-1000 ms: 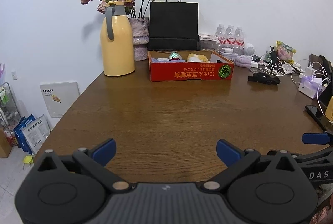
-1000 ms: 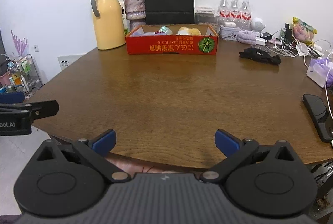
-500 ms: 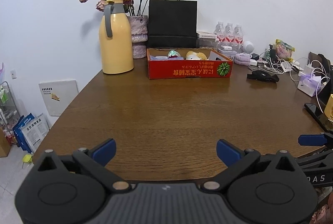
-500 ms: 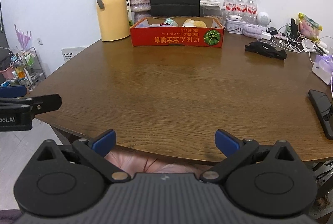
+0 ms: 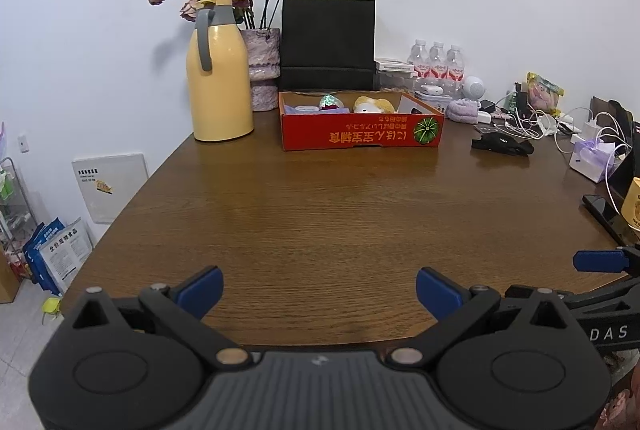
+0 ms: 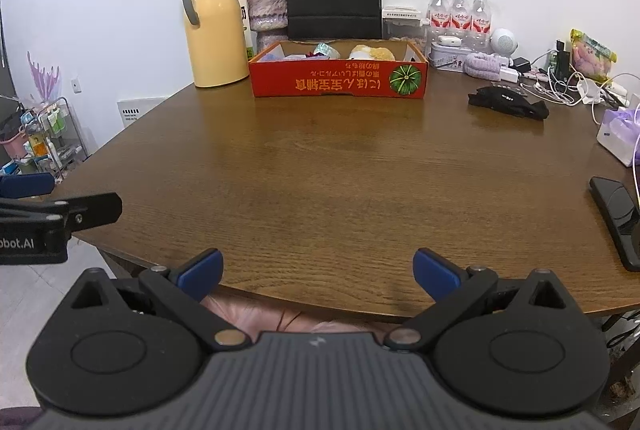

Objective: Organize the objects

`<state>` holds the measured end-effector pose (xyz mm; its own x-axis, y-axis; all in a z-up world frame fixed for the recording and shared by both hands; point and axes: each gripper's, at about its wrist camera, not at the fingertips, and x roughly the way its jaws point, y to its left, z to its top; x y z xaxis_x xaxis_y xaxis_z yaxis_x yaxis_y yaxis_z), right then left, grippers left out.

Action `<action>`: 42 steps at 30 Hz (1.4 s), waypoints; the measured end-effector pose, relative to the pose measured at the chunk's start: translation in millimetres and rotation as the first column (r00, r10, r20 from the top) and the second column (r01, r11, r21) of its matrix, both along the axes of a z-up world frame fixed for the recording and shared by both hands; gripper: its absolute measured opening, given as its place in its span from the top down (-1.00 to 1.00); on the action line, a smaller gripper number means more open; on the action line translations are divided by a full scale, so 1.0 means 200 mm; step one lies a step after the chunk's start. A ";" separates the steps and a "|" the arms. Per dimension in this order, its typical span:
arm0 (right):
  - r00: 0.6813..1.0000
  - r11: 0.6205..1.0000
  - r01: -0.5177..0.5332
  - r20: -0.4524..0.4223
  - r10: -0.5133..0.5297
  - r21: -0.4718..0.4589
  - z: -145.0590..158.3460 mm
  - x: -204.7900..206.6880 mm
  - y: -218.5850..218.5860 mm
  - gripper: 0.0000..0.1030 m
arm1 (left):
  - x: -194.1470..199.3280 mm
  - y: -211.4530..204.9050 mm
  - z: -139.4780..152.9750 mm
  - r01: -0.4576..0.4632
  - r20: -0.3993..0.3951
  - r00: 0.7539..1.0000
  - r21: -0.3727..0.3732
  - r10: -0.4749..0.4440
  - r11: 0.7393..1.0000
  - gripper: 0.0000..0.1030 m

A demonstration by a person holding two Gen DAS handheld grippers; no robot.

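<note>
A red cardboard box (image 5: 362, 134) stands at the far side of the brown wooden table (image 5: 320, 222); it also shows in the right wrist view (image 6: 340, 80). Inside lie a yellow plush toy (image 5: 374, 105), a shiny ball (image 5: 330, 101) and a pale flat item. My left gripper (image 5: 319, 292) is open and empty over the table's near edge. My right gripper (image 6: 317, 272) is open and empty, at the near edge. Each gripper's finger shows at the side of the other's view.
A yellow thermos jug (image 5: 218, 74), a vase of dried roses (image 5: 262, 70) and a black paper bag (image 5: 328, 44) stand behind the box. Water bottles, cables, a black strap (image 6: 506, 100), a tissue pack (image 6: 618, 136) and a phone (image 6: 616, 216) crowd the right side.
Both grippers have drawn back toward the near table edge, so the box looks farther away. The jaws stayed open and nothing on the table moved.
</note>
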<state>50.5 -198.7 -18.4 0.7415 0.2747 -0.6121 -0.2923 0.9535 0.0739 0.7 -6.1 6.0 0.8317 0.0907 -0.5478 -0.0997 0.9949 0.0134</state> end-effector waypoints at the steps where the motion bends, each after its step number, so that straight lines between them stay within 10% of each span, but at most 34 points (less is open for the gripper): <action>1: 1.000 1.000 0.001 0.002 -0.001 0.001 0.00 0.00 0.00 -1.00 | 0.00 0.00 0.00 0.001 0.000 1.000 0.000 -0.001 1.000 -1.00; 42: 0.999 1.000 0.025 0.025 -0.025 0.001 0.00 -0.02 -0.01 -1.00 | -0.01 -0.02 0.00 -0.004 0.028 1.000 0.030 0.003 1.000 -1.00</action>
